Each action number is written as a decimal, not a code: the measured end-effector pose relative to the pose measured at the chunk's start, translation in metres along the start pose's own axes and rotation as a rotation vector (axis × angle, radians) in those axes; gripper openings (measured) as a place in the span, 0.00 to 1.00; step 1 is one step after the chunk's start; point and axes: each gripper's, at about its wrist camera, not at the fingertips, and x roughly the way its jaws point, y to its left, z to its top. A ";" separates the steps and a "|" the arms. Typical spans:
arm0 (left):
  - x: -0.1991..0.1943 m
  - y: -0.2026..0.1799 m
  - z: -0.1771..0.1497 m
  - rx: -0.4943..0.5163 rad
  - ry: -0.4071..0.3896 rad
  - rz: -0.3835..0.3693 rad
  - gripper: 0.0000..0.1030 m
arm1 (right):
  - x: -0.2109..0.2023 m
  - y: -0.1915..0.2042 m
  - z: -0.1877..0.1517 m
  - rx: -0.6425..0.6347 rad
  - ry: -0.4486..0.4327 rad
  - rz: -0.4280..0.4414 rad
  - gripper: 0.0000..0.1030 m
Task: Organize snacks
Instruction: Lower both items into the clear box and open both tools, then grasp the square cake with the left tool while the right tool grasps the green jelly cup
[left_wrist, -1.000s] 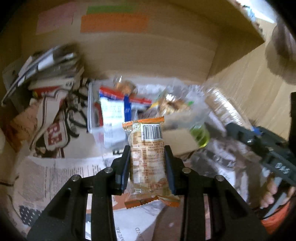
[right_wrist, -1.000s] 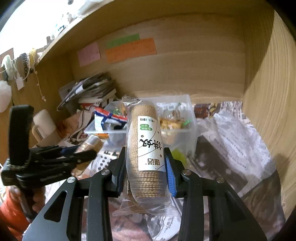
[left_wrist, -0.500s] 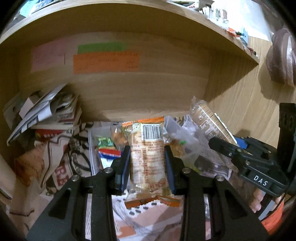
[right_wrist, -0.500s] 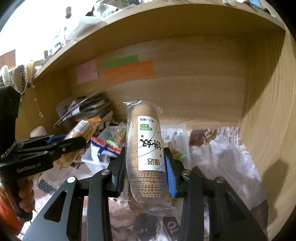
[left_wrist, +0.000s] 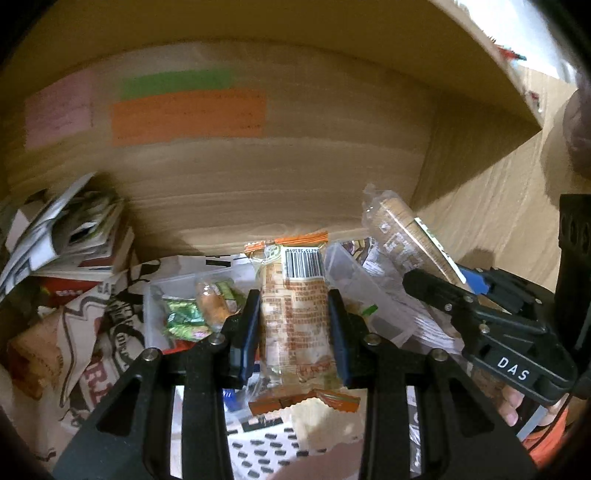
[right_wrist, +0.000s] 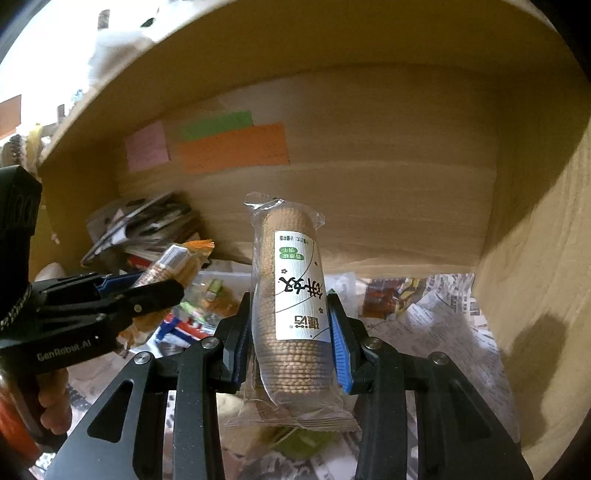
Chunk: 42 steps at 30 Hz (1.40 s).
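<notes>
My left gripper (left_wrist: 293, 325) is shut on an orange-edged snack packet (left_wrist: 293, 317) with a barcode at its top, held upright in front of the shelf. Behind it sits a clear plastic bin (left_wrist: 343, 266) with small wrapped snacks (left_wrist: 184, 319) inside. My right gripper (right_wrist: 291, 328) is shut on a clear-wrapped roll of round biscuits (right_wrist: 291, 299) with a white label, also upright. In the left wrist view the right gripper (left_wrist: 436, 284) shows at the right with its biscuit roll (left_wrist: 402, 236). In the right wrist view the left gripper (right_wrist: 147, 291) and its packet (right_wrist: 173, 266) show at the left.
A wooden shelf compartment encloses the scene, with pink (left_wrist: 59, 110), green (left_wrist: 177, 83) and orange (left_wrist: 188, 116) paper notes on its back wall. A pile of magazines (left_wrist: 70, 236) lies at the left. Newspaper (right_wrist: 436, 314) lines the shelf floor. A wooden side wall (right_wrist: 535, 295) stands at the right.
Both grippers have risen and drawn back from the bin with their snacks still held. The bin now sits lower and farther behind the packets, and more of the back wall shows.
</notes>
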 end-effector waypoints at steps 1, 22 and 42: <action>0.006 0.000 0.001 0.001 0.006 0.001 0.33 | 0.004 -0.002 0.000 0.000 0.007 -0.002 0.33; 0.072 0.008 0.007 -0.028 0.138 -0.014 0.36 | 0.059 -0.006 -0.006 -0.083 0.145 -0.025 0.33; -0.007 -0.001 -0.020 -0.020 0.077 -0.081 0.42 | -0.006 -0.008 -0.027 -0.019 0.106 -0.057 0.46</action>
